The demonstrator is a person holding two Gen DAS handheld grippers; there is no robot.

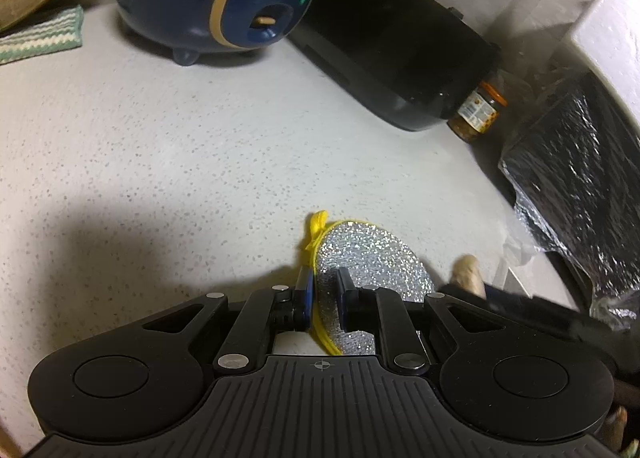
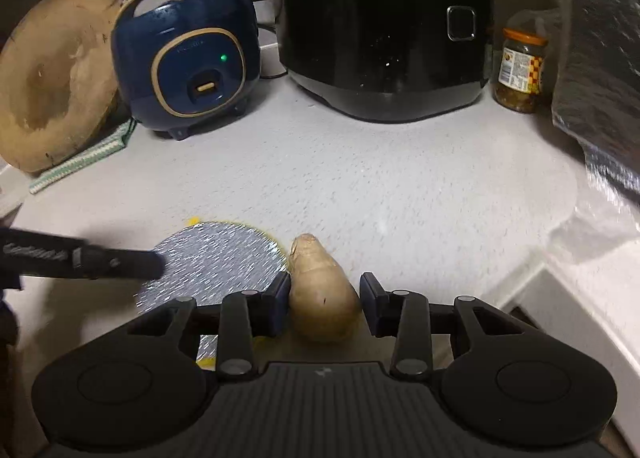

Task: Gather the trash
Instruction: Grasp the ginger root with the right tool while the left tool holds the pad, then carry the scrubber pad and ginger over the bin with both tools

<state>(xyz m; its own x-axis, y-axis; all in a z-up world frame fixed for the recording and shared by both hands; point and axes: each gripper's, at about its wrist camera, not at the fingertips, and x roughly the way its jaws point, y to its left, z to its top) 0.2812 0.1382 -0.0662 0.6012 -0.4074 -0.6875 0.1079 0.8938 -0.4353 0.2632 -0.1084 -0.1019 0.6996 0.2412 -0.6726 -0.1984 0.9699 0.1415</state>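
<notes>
Near the front edge of the bench (image 2: 400, 186) lie a glittery round pad (image 1: 372, 254) and, just beside it, a pale root piece (image 2: 324, 298). The left gripper (image 1: 323, 294) is clamped on the pad's yellow-trimmed rim; the right gripper (image 2: 325, 304) brackets the root, pads seemingly pressing it. Both look grasped, neither yet binned.

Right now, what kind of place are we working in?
Most likely a home kitchen counter. A navy rice cooker and a larger black cooker stand at the back of the speckled countertop, with a round wooden cutting board leaning at the left and a pickle jar at the right.
</notes>
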